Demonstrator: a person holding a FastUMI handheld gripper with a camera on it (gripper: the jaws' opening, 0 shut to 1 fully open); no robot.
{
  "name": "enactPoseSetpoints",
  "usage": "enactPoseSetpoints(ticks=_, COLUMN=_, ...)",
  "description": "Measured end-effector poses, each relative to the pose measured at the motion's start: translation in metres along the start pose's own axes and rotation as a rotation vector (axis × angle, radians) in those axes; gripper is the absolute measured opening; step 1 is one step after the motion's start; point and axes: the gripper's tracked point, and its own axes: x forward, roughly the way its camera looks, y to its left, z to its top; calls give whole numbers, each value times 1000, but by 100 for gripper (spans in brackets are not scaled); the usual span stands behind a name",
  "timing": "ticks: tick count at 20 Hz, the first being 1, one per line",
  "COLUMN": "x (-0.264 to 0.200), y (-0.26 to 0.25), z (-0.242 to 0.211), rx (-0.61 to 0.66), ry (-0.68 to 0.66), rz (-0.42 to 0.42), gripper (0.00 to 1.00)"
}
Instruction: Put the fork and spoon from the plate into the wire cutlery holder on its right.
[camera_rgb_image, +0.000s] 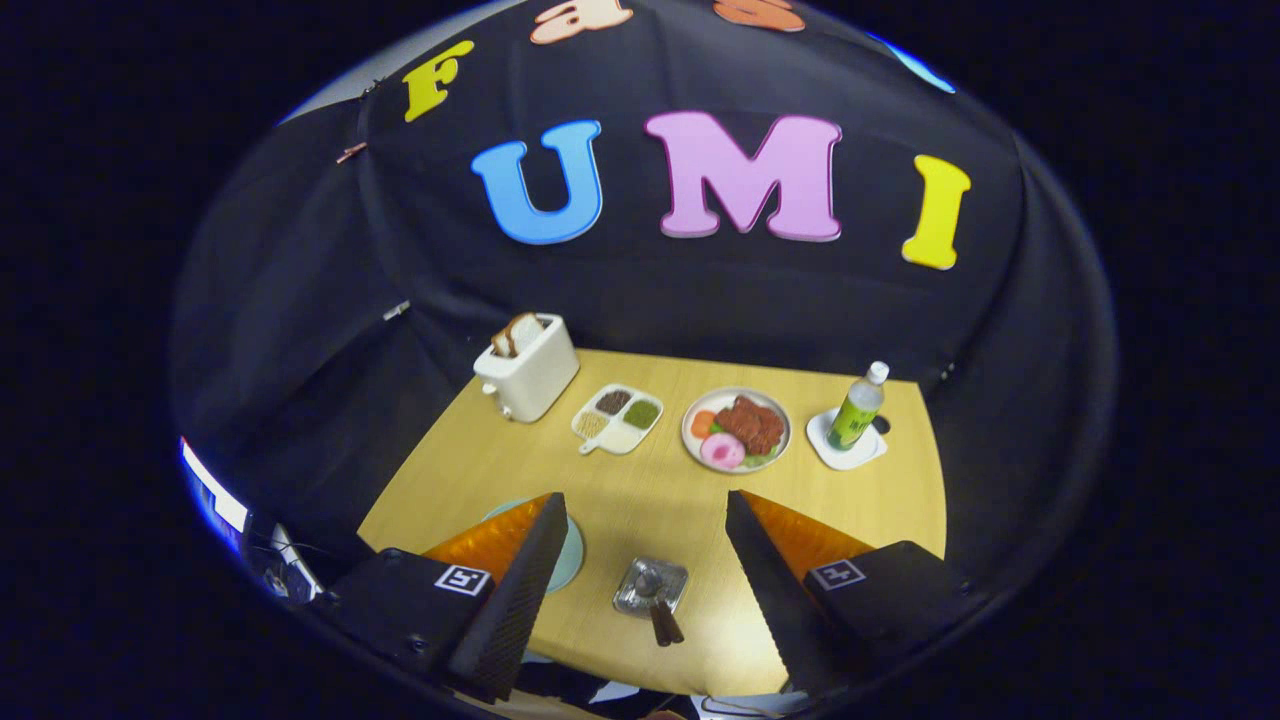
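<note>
Wood-grain bench (660, 500), fingers (640, 585) spread wide, holding nothing. Wire cutlery holder (650, 585) sits between them with dark handles sticking out (looks like both fork and spoon, hard to be sure). Pale plate (570, 560) to its left, mostly hidden behind a finger. Task likely done or near it.

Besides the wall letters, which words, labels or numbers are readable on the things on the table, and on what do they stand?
Green plastic bottle with white cap: label too small to read.
Black-and-white square markers on the tongs: patterns, no words.
Tongs open, silver wire cutlery holder between them: no text.
</note>
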Motion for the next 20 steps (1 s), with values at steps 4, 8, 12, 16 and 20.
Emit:
enactPoseSetpoints(ticks=4, x=-10, y=4, z=22, rx=-8, ry=-176, rz=-62, gripper=99)
enactPoseSetpoints(ticks=8, x=-26, y=8, z=43, rx=3, ry=-319, rz=-105, gripper=99)
enactPoseSetpoints(ticks=12, x=-59, y=11, z=68, rx=-13, ry=-502, rz=-151, gripper=99)
enactPoseSetpoints(ticks=16, x=-76, y=24, z=75, rx=-38, ry=-597, rz=-152, gripper=99)
enactPoseSetpoints(ticks=20, x=-73, y=33, z=65, rx=-20, ry=-576, rz=-123, gripper=99)
